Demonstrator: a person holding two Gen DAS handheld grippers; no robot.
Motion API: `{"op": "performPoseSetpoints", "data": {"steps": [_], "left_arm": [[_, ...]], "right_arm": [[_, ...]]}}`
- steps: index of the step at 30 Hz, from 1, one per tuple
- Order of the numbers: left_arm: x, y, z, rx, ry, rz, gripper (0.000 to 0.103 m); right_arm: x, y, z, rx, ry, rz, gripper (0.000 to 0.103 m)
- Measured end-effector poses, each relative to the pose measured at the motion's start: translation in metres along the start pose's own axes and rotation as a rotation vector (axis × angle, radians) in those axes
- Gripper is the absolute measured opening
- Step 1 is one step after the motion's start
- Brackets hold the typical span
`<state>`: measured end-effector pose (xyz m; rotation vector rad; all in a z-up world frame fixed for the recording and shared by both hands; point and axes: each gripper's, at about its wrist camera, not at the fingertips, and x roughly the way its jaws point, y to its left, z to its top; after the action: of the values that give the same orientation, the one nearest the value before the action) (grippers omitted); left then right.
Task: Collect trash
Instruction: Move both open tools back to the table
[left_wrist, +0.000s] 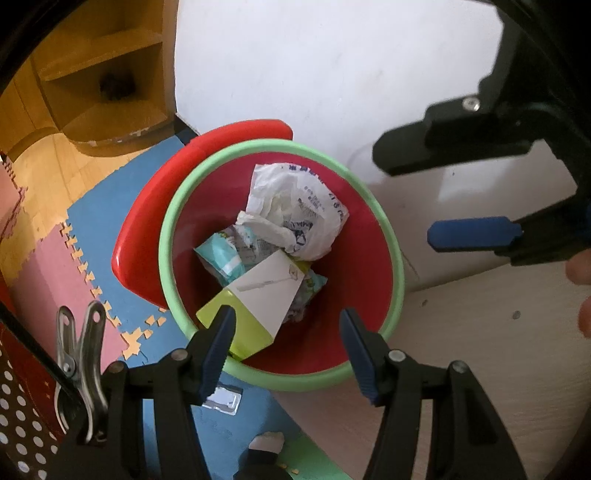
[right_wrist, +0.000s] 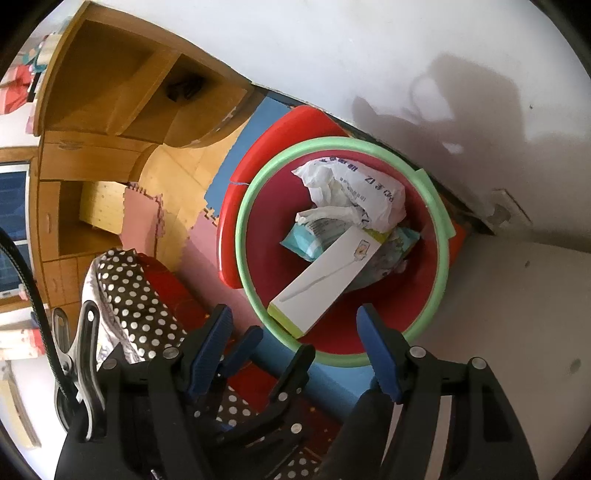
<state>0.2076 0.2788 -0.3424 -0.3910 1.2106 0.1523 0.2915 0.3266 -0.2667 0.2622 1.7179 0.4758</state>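
Note:
A red bin with a green rim (left_wrist: 170, 229) (right_wrist: 243, 206) stands on the floor against a white wall. Inside it lie a crumpled white plastic bag (left_wrist: 295, 206) (right_wrist: 354, 195), a teal wrapper (left_wrist: 221, 258) (right_wrist: 306, 240) and a white-and-green box (left_wrist: 266, 291) (right_wrist: 332, 269) leaning on the rim. My left gripper (left_wrist: 287, 314) (right_wrist: 284, 339) hangs open over the bin's near edge, holding nothing. My right gripper (right_wrist: 293, 312) (left_wrist: 404, 194) is open above the bin too, its jaws apart and empty.
A red lid (left_wrist: 147, 221) stands behind the bin. Blue and pink foam mats (left_wrist: 110, 206) cover the floor, with a small foil pack (left_wrist: 223, 400) near the bin. A wooden shelf unit (right_wrist: 110, 92) stands beyond. Polka-dot fabric (right_wrist: 133, 295) lies at the left.

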Motion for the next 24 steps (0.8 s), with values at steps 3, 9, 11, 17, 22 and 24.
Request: {"op": "performPoseSetpoints", "data": {"steps": [3,9,11,17,22,24], "left_arm": [[0.001,-0.003,-0.002,0.013,-0.002,0.012,0.062],[-0.005,-0.008,0.006,0.032,-0.013,0.029,0.062],[-0.010,-0.008,0.008,0.043,-0.023,0.048,0.062],[-0.023,-0.004,0.017,0.039,-0.026,0.107,0.062],[-0.052,-0.008,0.031,0.038,-0.034,0.151,0.062],[-0.069,-0.010,0.041,0.053,-0.048,0.190,0.062]], "right_arm": [[0.001,0.000,0.000,0.004,0.006,0.012,0.071],[0.003,0.002,0.000,0.004,0.014,0.024,0.071],[0.004,0.003,0.000,0.002,0.017,0.031,0.071],[-0.004,0.011,-0.003,-0.046,-0.022,0.024,0.071],[-0.030,0.040,-0.004,-0.199,-0.171,0.013,0.073],[-0.044,0.049,-0.002,-0.242,-0.233,0.053,0.075]]}}
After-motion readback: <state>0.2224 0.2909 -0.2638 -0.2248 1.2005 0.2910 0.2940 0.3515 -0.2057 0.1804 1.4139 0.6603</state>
